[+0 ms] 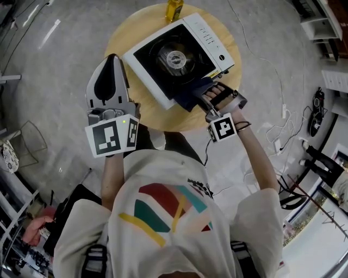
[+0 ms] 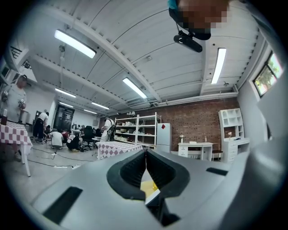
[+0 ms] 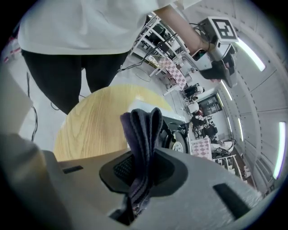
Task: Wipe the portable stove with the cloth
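Two jaws pinching cloth (image 3: 143, 130) show only in right gripper view.

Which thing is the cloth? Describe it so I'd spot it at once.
Find the round wooden table, then the white portable stove on it. At the stove's near edge, the cloth is pinched in the right gripper: dark, folded and soft, unlike the hard stove and the yellow bottle.

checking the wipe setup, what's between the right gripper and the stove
The dark cloth, shut in the right gripper, lies at the stove edge; head view shows it.
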